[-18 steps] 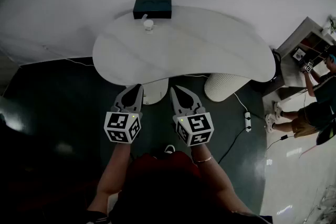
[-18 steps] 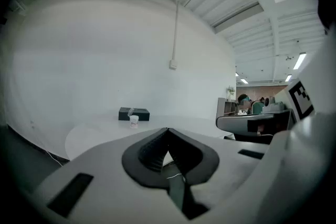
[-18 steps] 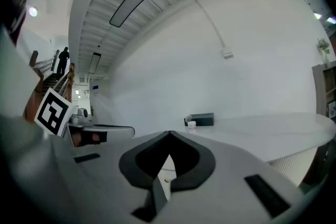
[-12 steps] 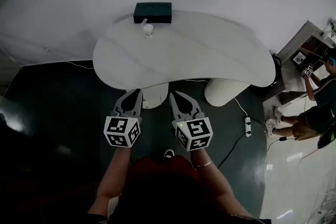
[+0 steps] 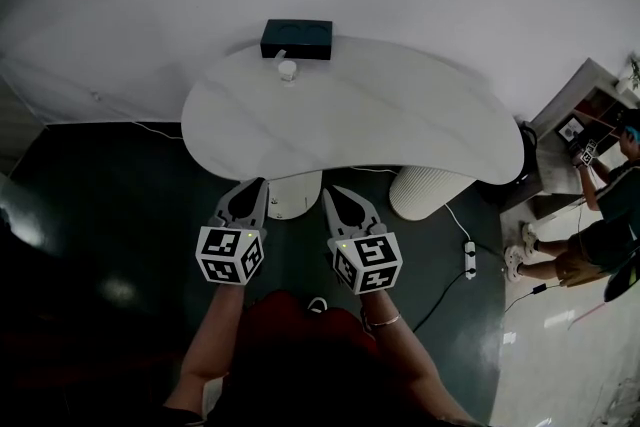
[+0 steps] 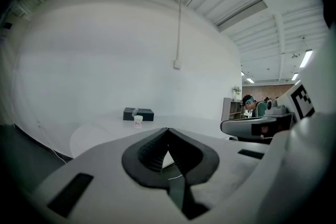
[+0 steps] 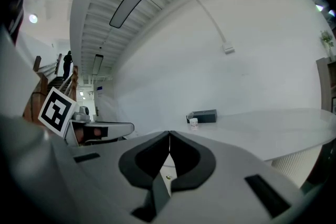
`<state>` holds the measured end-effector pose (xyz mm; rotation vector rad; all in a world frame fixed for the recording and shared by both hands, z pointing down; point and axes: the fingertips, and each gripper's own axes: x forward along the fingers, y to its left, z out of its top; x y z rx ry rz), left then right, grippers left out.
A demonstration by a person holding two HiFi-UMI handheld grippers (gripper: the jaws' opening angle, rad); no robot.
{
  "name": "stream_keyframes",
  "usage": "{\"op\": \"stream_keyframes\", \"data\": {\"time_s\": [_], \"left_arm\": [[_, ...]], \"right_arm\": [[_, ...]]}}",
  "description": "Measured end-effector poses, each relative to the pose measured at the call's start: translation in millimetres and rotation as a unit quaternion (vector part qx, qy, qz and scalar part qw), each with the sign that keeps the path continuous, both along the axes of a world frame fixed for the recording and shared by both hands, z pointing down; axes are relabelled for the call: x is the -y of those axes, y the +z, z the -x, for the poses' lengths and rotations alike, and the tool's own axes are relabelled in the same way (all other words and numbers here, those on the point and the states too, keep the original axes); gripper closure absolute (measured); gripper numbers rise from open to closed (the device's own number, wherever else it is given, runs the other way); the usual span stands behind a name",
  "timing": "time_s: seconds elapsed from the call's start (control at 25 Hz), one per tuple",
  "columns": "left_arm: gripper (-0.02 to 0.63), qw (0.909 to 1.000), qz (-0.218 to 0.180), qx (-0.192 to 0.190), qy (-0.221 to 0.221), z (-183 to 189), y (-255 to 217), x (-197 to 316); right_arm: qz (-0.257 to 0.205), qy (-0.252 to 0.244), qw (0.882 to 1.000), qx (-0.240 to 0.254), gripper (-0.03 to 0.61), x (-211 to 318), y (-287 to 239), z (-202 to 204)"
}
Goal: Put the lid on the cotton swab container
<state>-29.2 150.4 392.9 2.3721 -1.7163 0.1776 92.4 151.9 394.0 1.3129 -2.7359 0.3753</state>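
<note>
left gripper: jaws closed, empty | right gripper: jaws closed, empty | container on far tabletop, beside black box

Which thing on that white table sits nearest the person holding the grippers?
The small white container. It stands just in front of the dark box at the table's far edge, while the larger, darker box lies farther back.

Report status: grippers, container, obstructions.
Left gripper and right gripper shut, empty, held short of the table. Swab container at its far edge, beside dark box. Bare tabletop between.
</note>
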Motion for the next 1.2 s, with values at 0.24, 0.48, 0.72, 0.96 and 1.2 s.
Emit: {"op": "stream_keyframes", "data": {"time_s": [0.24,0.48,0.72,0.96,1.2], "left_arm": [[0.59,1.0,-0.002,0.001,-0.002,3.4,-3.7,7.1],[0.591,1.0,0.005,-0.004,-0.005,15.9,4.4,25.6],[0.591,0.9999,0.009,-0.009,0.001,31.7,11.6,67.7],[0.589,0.9998,0.017,-0.011,0.009,46.6,18.8,117.5],[0.591,0.9994,0.028,-0.015,0.016,64.7,24.8,159.9]], "right_arm": [[0.001,0.009,1.0,0.001,0.563,9.9,-1.4,-0.8],[0.009,0.002,1.0,0.001,0.563,28.2,6.2,12.4],[0.014,0.004,1.0,-0.005,0.563,68.1,11.5,31.8],[0.023,0.013,1.0,-0.011,0.563,117.7,17.5,48.6],[0.032,0.026,0.999,-0.011,0.563,158.2,24.3,67.0]]}}
